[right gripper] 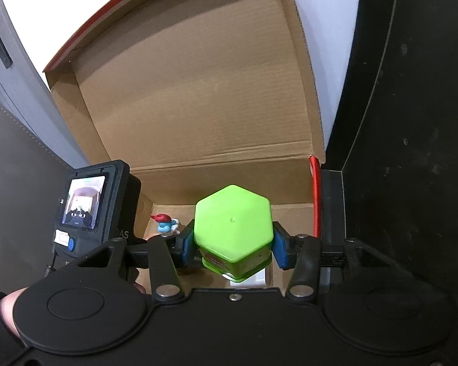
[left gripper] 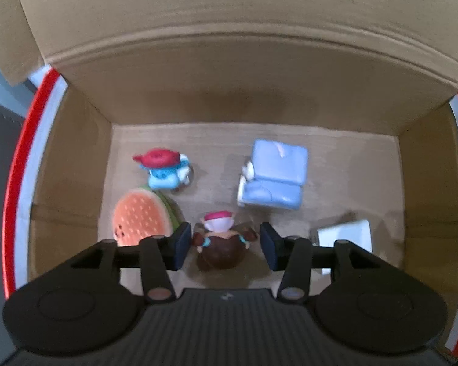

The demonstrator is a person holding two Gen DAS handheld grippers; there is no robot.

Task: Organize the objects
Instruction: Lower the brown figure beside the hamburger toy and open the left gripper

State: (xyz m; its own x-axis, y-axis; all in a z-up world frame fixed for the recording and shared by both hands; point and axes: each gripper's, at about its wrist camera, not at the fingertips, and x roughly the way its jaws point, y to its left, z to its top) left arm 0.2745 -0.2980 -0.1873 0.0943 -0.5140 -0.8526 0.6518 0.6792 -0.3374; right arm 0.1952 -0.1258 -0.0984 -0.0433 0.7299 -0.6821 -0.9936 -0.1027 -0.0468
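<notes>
Right tongs [right gripper: 233,245] clenched on green jar [right gripper: 233,222], upright, hung directly over box [right gripper: 198,91] floor nr white carton [left gripper: 345,233]. Left tongs [left gripper: 224,242] released, astride brown figurine [left gripper: 221,247] inside box.

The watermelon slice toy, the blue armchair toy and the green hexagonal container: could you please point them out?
watermelon slice toy [left gripper: 140,218], left wrist view, orange seeded face.
blue armchair toy [left gripper: 274,177], left wrist view, seat cushion.
green hexagonal container [right gripper: 233,222], right wrist view, lid top.
</notes>
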